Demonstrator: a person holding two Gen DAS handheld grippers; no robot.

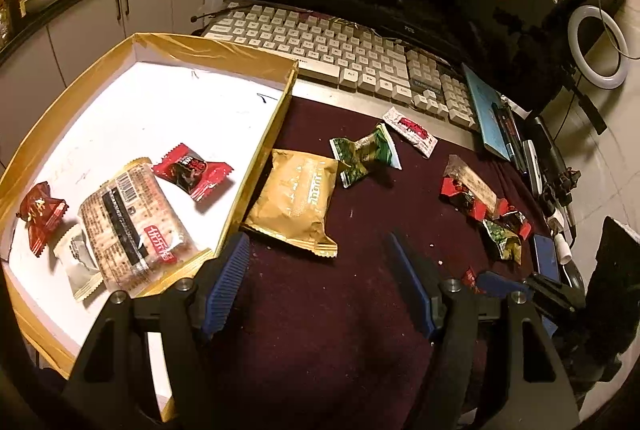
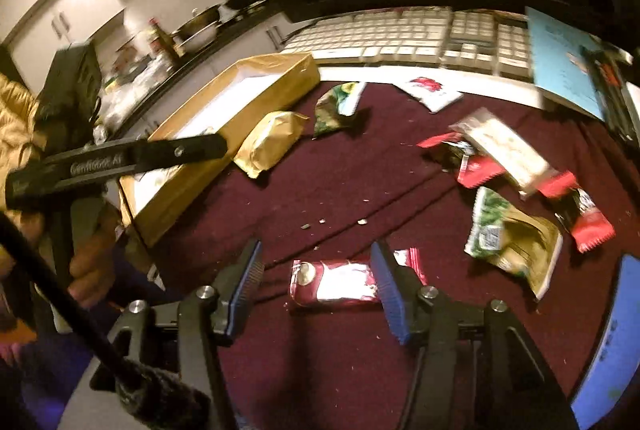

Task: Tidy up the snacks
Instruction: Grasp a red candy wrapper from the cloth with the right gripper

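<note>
Progress, left to right: the gold-rimmed box (image 1: 224,48) on the left holds four snacks so far: a small red wrapper (image 1: 42,214), a grey sachet (image 1: 78,262), a clear cracker pack (image 1: 130,222) and a red candy (image 1: 192,170).

Left on the maroon tabletop (image 1: 320,330): a gold pouch (image 1: 294,200) touching the box's right wall from outside, then a green twisted pack (image 1: 366,154), a white-red sachet (image 1: 410,128) near the keyboard (image 1: 340,46), and a heap on the right with a long clear bar (image 1: 470,182), red wrappers and a green opened pack (image 1: 502,240). I'd call it under half done.

Left hand-held gripper (image 1: 320,274): jaws wide apart, nothing between them. The gold pouch lies just ahead of its tips, slightly left of centre; likely the next pick.

Right hand-held gripper (image 2: 316,278): jaws apart, not clamped. A dark-red foil pack (image 2: 336,282) lies flat on the cloth between the blue pads (image 2: 386,290), its right end hidden behind the right pad. The left pad stands clear of it; contact on the right I can't tell. No lift visible, so I read it as not gripped.
</note>
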